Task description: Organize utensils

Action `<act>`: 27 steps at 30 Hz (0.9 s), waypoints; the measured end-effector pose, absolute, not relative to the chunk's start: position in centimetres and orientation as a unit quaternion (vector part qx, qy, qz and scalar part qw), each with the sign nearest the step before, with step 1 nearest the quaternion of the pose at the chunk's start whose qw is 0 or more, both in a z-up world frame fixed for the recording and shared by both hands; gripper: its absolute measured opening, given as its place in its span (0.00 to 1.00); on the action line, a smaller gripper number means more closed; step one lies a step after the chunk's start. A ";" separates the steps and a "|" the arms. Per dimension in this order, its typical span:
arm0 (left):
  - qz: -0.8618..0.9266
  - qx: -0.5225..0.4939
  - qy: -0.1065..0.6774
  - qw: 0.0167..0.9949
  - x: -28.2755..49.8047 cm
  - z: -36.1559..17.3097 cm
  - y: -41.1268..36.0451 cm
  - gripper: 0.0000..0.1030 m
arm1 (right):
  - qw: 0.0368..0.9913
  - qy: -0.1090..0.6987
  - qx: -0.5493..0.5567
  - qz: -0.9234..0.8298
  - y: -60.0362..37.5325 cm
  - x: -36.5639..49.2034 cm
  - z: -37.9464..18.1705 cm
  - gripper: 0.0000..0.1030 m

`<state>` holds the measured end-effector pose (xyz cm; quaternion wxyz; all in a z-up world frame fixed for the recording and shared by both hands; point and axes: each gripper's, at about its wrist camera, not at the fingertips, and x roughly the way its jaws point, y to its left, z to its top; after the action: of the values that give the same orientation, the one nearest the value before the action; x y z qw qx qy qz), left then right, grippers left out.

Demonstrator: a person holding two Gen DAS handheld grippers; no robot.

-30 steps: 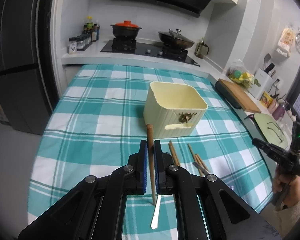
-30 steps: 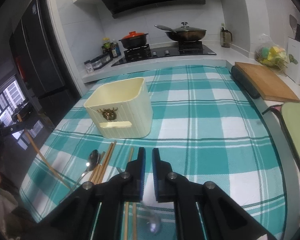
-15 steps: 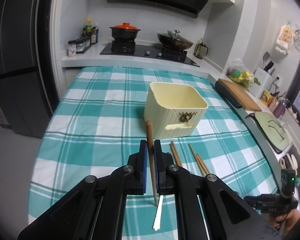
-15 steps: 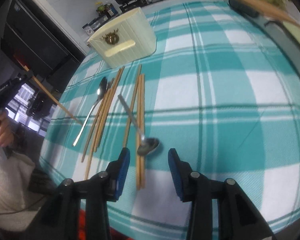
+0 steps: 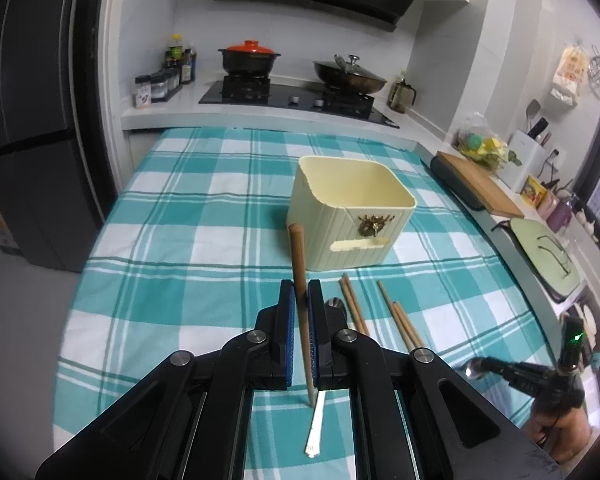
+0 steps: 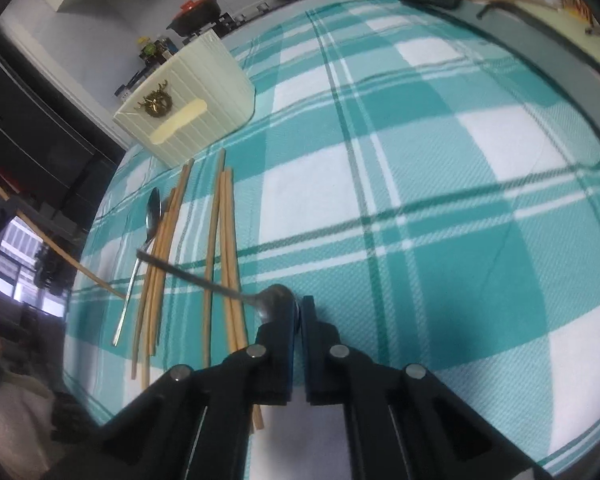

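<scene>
Spoon bowl (image 6: 275, 300), apparently pinched, half hidden behind right hand-held gripper (image 6: 299, 312).

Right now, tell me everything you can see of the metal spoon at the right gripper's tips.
The shiny metal spoon has an oval bowl and a long slim handle. Its bowl is pinched edge-on between the right gripper, whose jaws have just closed on it. The handle slants away up-left, crossing over the loose wooden chopsticks on the teal checked tablecloth, its end near a second spoon. Whether it is lifted clear of the chopsticks I cannot tell.
</scene>
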<state>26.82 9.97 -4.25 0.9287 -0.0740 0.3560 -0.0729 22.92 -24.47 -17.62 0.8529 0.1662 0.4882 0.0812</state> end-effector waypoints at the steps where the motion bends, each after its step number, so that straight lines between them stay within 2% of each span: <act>1: -0.072 -0.075 0.356 0.929 26.8 -4.3 10.1 0.04 | 0.863 0.477 0.147 0.080 -24.4 23.0 -16.6 0.04; 12: -0.077 -0.078 0.354 0.929 26.5 -4.2 9.8 0.05 | 0.932 0.356 -0.047 0.053 -22.0 24.8 -6.6 0.04; 17: -0.073 -0.081 0.354 0.929 26.3 -4.2 10.2 0.05 | 0.937 0.328 -0.111 0.039 -20.4 25.6 -5.0 0.04; 20: -0.073 -0.080 0.356 0.928 26.3 -4.2 10.4 0.05 | 0.933 0.305 -0.192 0.027 -18.9 25.8 -4.6 0.04; 24: -0.071 -0.078 0.356 0.929 26.3 -4.2 10.4 0.05 | 0.920 0.300 -0.250 0.034 -18.1 26.4 -3.7 0.04; 27: -0.072 -0.079 0.358 0.928 26.4 -4.3 10.4 0.05 | 0.890 0.342 -0.290 0.079 -17.7 27.1 -3.8 0.04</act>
<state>26.38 10.42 -4.27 0.9276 -0.0789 0.3580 -0.0719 27.11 -17.65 -3.80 0.8902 -0.2902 0.3424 0.0786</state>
